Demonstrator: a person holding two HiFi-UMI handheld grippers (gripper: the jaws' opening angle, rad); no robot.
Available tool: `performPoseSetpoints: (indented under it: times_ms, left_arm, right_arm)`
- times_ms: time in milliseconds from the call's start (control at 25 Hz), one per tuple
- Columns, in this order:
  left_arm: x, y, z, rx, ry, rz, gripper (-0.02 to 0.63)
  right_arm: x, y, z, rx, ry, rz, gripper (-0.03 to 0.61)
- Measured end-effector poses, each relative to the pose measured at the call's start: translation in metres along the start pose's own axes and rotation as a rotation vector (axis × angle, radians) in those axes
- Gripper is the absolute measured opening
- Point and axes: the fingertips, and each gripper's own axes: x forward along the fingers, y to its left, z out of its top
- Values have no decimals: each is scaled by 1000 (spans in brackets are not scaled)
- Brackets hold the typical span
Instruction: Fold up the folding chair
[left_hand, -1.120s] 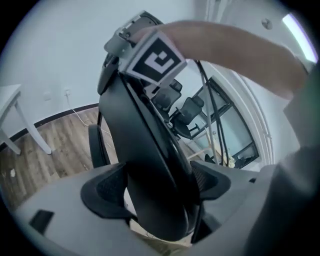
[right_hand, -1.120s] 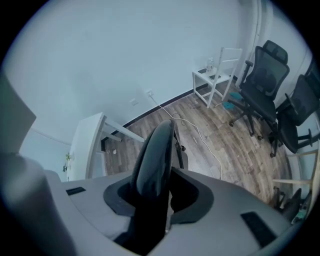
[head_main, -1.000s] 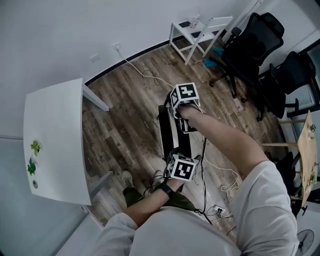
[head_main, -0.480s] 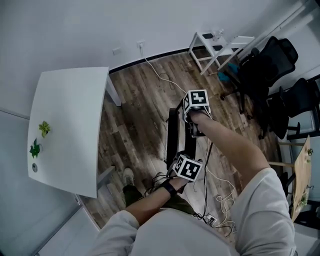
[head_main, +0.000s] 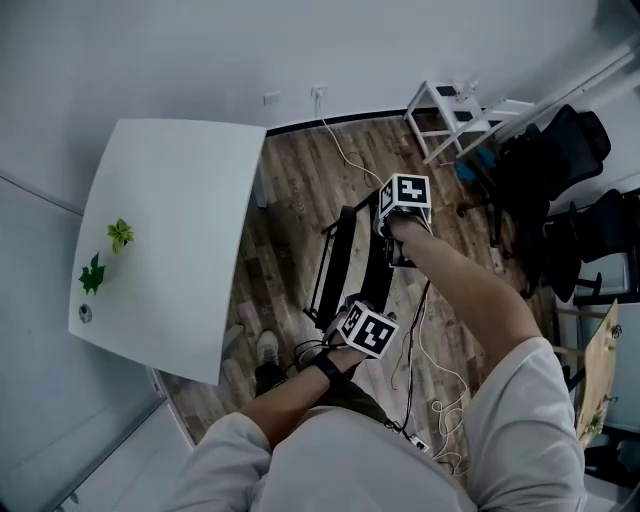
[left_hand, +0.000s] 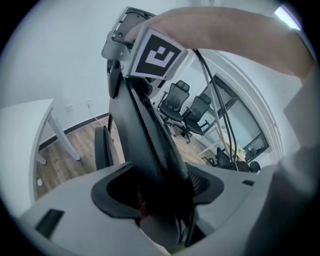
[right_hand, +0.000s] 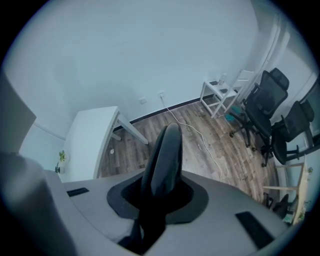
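Head view: the folding chair (head_main: 338, 262) runs between the left gripper (head_main: 342, 312) and right gripper (head_main: 392, 252). It's nearer the white worktop (head_main: 170, 240) than a second ago, so it could clip it.

Left gripper view: fingers have just been closing on the chair's black panel and might slip.

Right gripper view: fingers have been closing too, pinching its thin edge.

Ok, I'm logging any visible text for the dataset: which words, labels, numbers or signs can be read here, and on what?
No readable text anywhere in these views.
Left marker cube and right marker cube: black-and-white square patterns only, no letters or numbers.
Folding chair: no label visible.
White table: no print visible.
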Motion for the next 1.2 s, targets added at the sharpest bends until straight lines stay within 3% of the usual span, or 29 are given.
performPoseSetpoints:
  times_ms: [640, 1040, 1200]
  left_arm:
    - [-115, 157, -51, -65, 3, 85, 279]
    - [-155, 220, -70, -88, -3, 52, 278]
    - [-171, 241, -62, -72, -51, 52, 273]
  right_arm:
    - [43, 214, 25, -67, 10, 78, 83]
    - [65, 287, 36, -74, 21, 66, 89]
    - [71, 304, 42, -65, 19, 67, 97]
